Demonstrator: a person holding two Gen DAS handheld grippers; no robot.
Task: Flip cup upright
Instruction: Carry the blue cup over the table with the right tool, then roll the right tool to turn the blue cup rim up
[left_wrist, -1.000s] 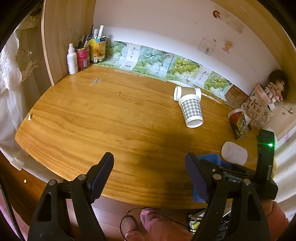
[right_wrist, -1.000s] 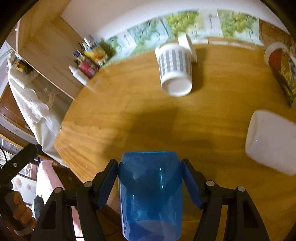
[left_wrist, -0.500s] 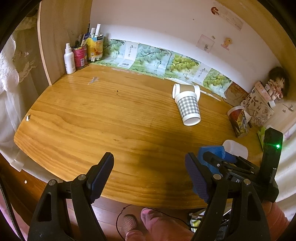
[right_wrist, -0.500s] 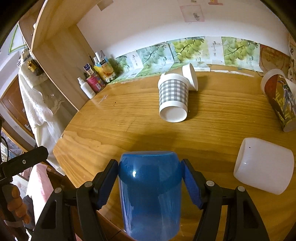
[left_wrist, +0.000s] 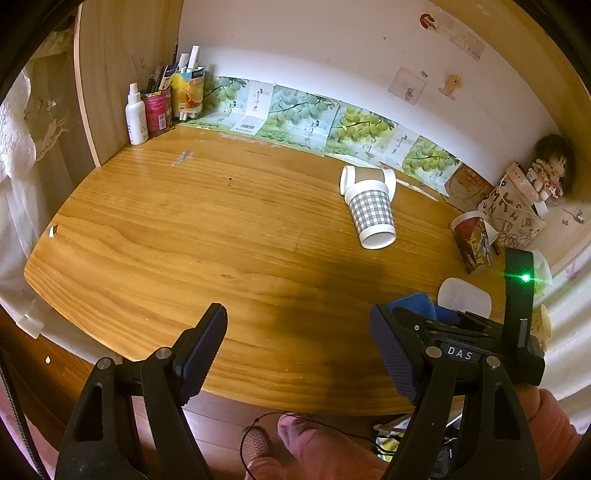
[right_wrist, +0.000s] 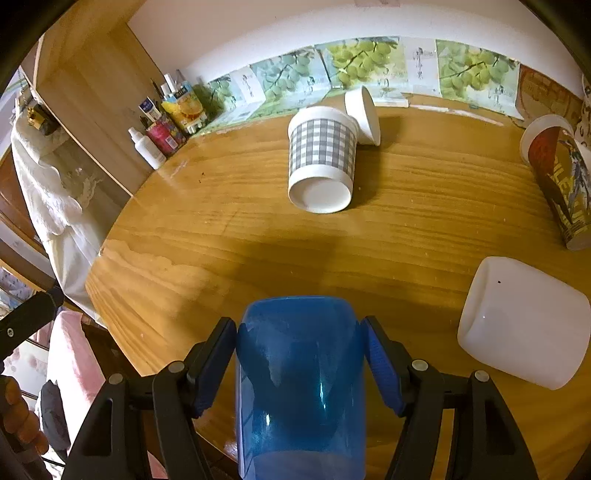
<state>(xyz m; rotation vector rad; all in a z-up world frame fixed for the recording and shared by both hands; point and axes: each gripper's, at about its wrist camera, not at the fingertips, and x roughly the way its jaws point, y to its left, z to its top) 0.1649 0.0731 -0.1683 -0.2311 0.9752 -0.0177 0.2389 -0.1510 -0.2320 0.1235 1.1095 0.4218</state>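
Note:
My right gripper (right_wrist: 299, 358) is shut on a translucent blue cup (right_wrist: 301, 387), one pad on each side, and holds it over the near edge of the wooden table (right_wrist: 229, 258). The cup's closed end points away from me. In the left wrist view the blue cup (left_wrist: 413, 304) shows partly behind the right gripper's body at the table's right front. My left gripper (left_wrist: 297, 350) is open and empty above the table's front edge.
A grey checked paper cup (right_wrist: 321, 166) lies on its side mid-table against a brown cup (right_wrist: 364, 114). A white cup (right_wrist: 522, 325) lies at the right, a printed cup (right_wrist: 557, 177) beyond it. Bottles and pen holders (left_wrist: 162, 107) stand back left.
The right gripper has tilted up and back down with the blue cup still in it. The left gripper has stayed open and nearly still.

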